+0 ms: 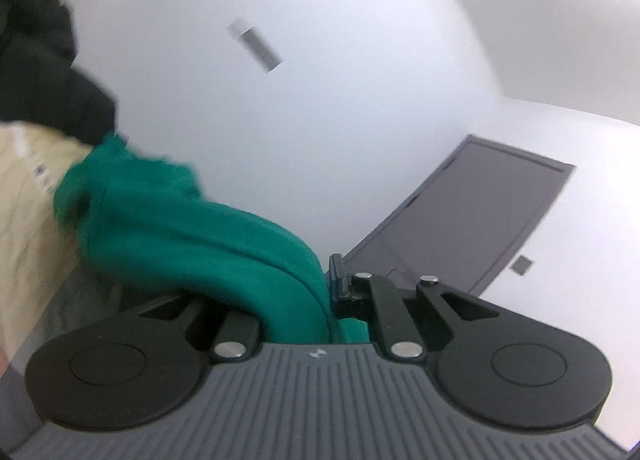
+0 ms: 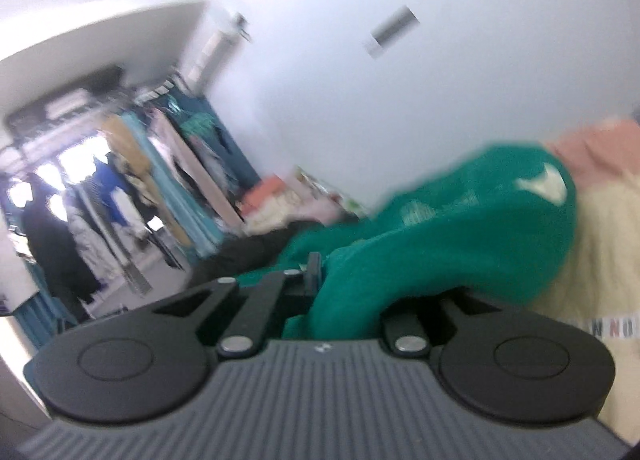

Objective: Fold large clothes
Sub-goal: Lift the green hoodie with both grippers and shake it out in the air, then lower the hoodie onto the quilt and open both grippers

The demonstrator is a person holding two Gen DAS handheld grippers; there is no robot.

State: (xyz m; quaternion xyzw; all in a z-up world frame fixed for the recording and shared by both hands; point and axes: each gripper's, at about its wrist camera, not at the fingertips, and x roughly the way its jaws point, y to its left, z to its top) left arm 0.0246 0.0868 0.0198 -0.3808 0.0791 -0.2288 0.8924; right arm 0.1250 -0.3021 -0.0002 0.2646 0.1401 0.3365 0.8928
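I have each hand-held gripper, left [image 1: 334, 292] and right [image 2: 316, 280], clamped on the green garment [image 1: 192, 244], held up in the air between them, and with such bunched bites a jerk could pull the fabric free.

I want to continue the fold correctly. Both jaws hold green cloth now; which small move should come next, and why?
Probably draw the two grippers apart: the green garment bunches thickly at the left gripper and the right gripper, so it should be spread taut before folding.
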